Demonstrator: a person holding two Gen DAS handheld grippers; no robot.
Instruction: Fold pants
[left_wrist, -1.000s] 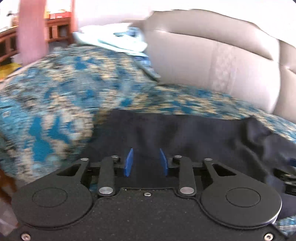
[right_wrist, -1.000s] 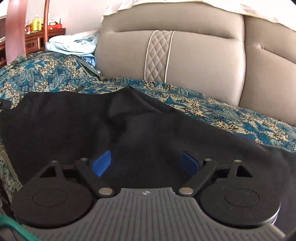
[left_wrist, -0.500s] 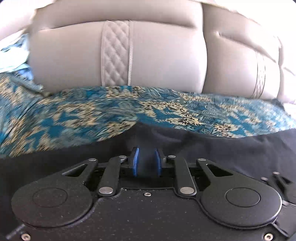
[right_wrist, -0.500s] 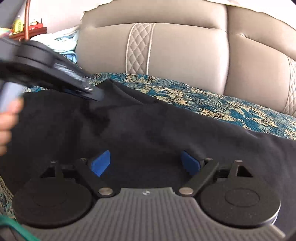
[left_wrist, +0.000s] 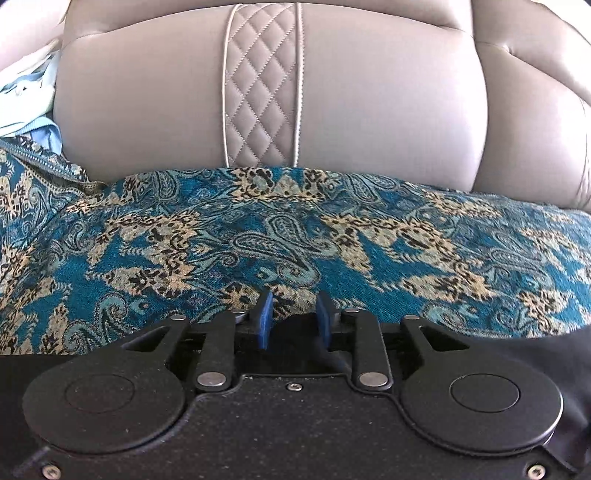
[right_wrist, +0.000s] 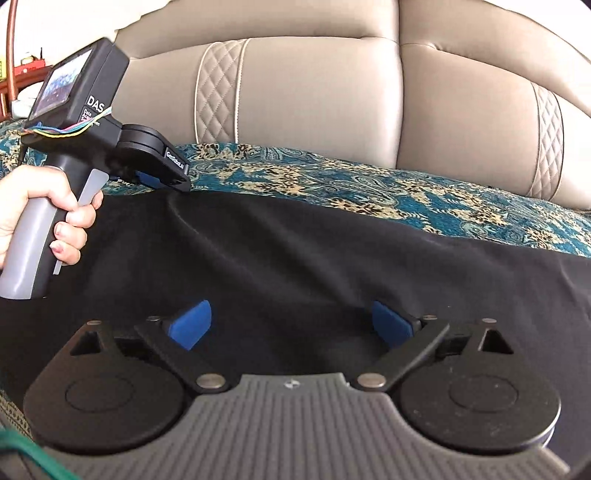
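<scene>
Left gripper (right_wrist: 162, 179) is seen at the upper left of the right wrist view, gripped by a hand (right_wrist: 40, 214) and tipped down at the far edge of the black pants (right_wrist: 295, 258). Its jaws are opening; in its own view a dark lump of cloth sits between the blue pads (left_wrist: 265, 320), seemingly being let go so the folded edge lies flat. The pants are spread across the middle of the frame on the patterned bedspread (right_wrist: 424, 188), below the headboard (right_wrist: 332, 103). Right gripper (right_wrist: 291, 325), lower centre, is held with jaws wide apart and opening over the cloth, nothing pinched, probably readied for the next grab.
</scene>
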